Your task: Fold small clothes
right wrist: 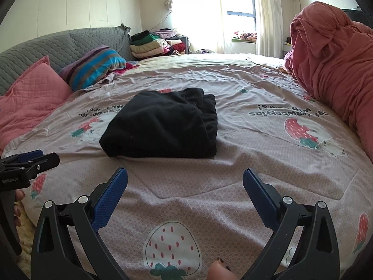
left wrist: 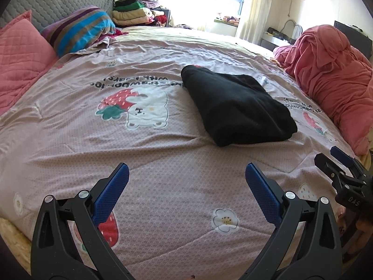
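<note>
One black garment [left wrist: 235,107] lies on the bedspread [left wrist: 163,163], already folded into a thick, roughly rectangular bundle; from the left gripper [left wrist: 186,184] it sits at about one o'clock, from the right gripper [right wrist: 185,186] at about eleven o'clock, well apart from both. Both grippers hover with their blue ribbed fingers [left wrist: 112,191] spread wide and nothing between them.

The cloth looks like fleece or heavy knit, matte and fuzzy, so it should be light, soft and floppy, with enough grip not to slide between the pads. Layers will likely slump or fan open if lifted by a single edge. The best hold is probably the near folded edge, pinching all layers together, one gripper at each near corner. On its right side, in the right wrist view, the layers show as stacked rolled lips; exactly how many I cannot tell, since black hides the seams.

Beneath it, the bedspread is thin, quilted and wrinkled, printed with strawberries. Bunched pink bedding [right wrist: 338,70] is at two o'clock, and a striped pillow [right wrist: 98,66] at ten o'clock.
</note>
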`<state>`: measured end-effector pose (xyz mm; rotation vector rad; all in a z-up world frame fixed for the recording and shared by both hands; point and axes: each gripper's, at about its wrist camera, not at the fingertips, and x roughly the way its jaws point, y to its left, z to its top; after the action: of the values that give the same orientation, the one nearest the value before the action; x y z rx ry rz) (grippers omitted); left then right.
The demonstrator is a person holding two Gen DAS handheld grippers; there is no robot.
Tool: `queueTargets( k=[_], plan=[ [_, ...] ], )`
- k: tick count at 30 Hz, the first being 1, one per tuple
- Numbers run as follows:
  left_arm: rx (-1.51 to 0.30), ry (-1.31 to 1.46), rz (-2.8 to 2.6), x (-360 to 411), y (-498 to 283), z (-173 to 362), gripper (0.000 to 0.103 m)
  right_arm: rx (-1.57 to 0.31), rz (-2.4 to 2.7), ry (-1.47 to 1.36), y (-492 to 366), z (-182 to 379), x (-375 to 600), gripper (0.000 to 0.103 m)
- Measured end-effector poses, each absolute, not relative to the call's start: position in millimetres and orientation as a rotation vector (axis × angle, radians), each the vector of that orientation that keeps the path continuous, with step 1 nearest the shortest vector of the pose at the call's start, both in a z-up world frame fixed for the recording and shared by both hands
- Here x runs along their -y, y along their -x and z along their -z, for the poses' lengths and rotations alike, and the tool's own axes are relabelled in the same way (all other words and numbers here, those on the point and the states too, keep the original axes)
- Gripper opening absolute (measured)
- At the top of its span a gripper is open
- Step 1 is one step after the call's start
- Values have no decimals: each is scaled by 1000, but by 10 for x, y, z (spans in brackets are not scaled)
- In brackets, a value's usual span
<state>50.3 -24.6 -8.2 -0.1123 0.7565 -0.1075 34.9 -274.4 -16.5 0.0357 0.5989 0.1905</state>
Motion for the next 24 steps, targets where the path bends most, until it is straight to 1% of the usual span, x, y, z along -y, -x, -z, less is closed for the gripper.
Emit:
queueTargets(
  k=[14, 24],
  plan=[
    [-782, 121, 90, 207, -550, 243, 94, -611, -172, -7, -441, 342, 2652, 98],
    [-782, 103, 70, 222, -534, 242, 94, -620, -173, -6, -440, 360, 2647, 98]
  ],
)
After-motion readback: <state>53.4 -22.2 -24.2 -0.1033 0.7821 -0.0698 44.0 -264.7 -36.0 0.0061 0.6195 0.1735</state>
